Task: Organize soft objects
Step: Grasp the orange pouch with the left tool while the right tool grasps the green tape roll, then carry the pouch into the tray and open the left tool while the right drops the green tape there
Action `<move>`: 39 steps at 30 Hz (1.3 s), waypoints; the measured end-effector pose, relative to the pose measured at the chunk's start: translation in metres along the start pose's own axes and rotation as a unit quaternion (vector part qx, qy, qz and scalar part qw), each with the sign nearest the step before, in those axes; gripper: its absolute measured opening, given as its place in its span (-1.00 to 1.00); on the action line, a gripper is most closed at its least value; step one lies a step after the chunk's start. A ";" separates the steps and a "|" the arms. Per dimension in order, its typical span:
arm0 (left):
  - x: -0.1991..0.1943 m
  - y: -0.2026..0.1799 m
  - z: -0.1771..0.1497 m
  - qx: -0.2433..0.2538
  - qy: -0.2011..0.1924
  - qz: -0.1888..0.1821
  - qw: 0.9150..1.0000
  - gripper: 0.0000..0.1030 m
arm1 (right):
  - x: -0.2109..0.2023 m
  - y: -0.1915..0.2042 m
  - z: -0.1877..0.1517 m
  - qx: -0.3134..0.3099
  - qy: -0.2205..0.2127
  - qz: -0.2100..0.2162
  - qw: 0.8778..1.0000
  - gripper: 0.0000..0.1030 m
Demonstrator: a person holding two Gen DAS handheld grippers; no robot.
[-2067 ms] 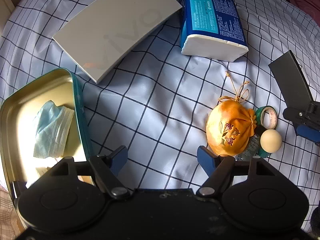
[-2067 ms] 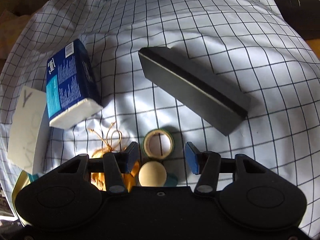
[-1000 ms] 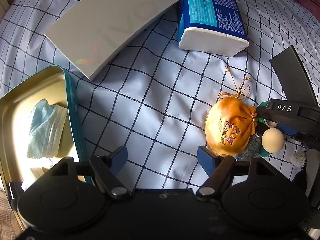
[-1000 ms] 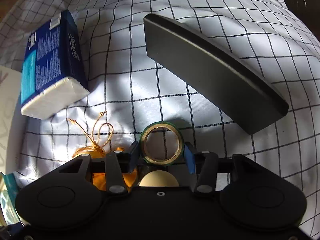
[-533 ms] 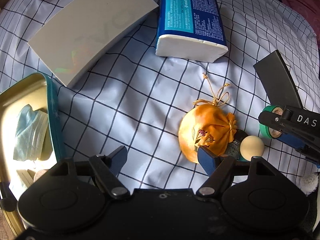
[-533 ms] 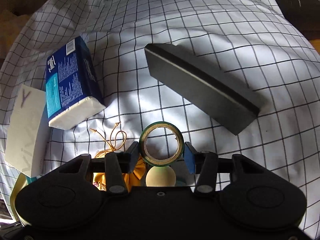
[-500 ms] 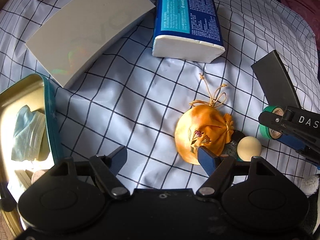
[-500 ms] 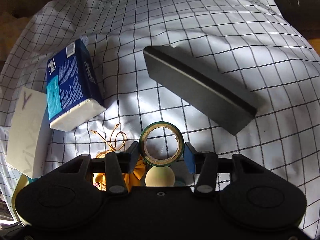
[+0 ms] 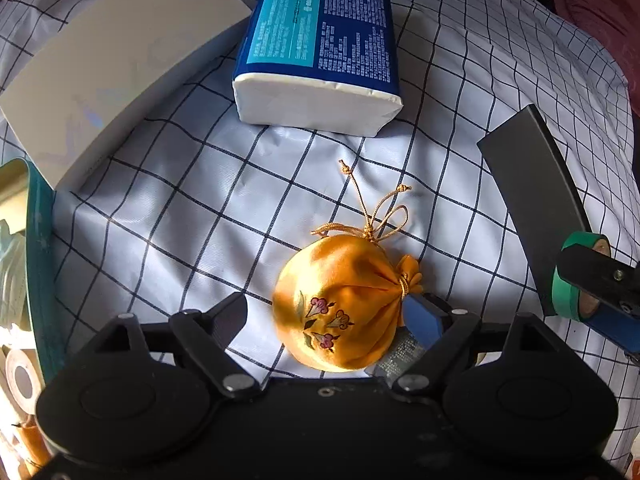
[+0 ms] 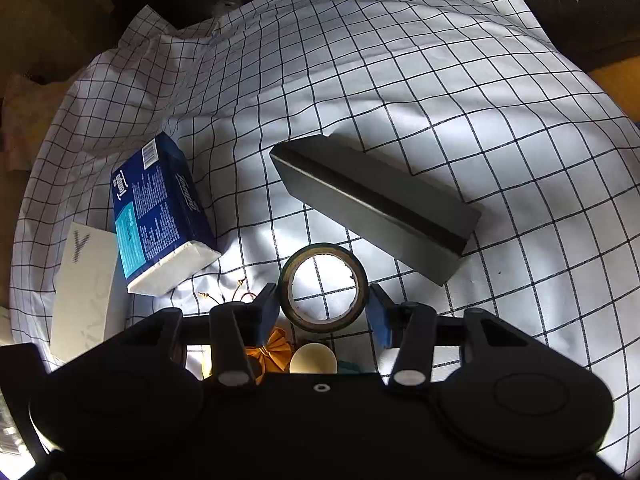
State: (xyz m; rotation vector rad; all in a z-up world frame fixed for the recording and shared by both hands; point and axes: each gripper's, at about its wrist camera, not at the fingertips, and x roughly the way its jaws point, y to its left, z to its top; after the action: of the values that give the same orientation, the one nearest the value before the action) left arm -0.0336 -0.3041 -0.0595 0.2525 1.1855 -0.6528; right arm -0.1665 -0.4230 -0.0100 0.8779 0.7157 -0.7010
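An orange drawstring pouch with flower embroidery lies on the checked cloth. My left gripper is open with the pouch between its two fingers. My right gripper is shut on a green tape roll and holds it above the cloth; the roll also shows in the left wrist view. A blue tissue pack lies beyond the pouch. A blue face mask lies in the open teal tin at the left edge.
A white box lies at the far left. A long black box lies to the right. A cream ball and a small bottle sit by the pouch. Tape rolls lie in the tin.
My left gripper has moved forward and right, so the pouch now sits between its fingers. My right gripper has lifted the tape roll off the cloth.
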 end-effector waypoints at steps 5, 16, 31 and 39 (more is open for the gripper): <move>0.011 -0.007 0.003 -0.018 -0.001 -0.011 1.000 0.69 | -0.002 -0.001 0.002 0.000 -0.001 0.006 1.000 -0.06; 0.040 -0.023 0.005 -0.011 0.009 0.020 1.000 0.77 | -0.003 0.003 0.002 -0.016 -0.008 0.004 1.000 -0.06; -0.020 0.010 -0.001 -0.022 -0.020 -0.020 0.999 0.44 | -0.008 0.017 -0.002 -0.042 -0.022 -0.003 0.999 -0.07; -0.076 0.062 -0.001 -0.039 -0.055 -0.017 0.998 0.44 | -0.008 0.042 -0.018 -0.075 -0.016 -0.001 0.997 -0.06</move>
State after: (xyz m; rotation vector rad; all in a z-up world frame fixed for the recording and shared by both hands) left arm -0.0144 -0.2294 0.0002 0.1280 1.1083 -0.6414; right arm -0.1430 -0.3863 0.0057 0.7268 0.7320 -0.6533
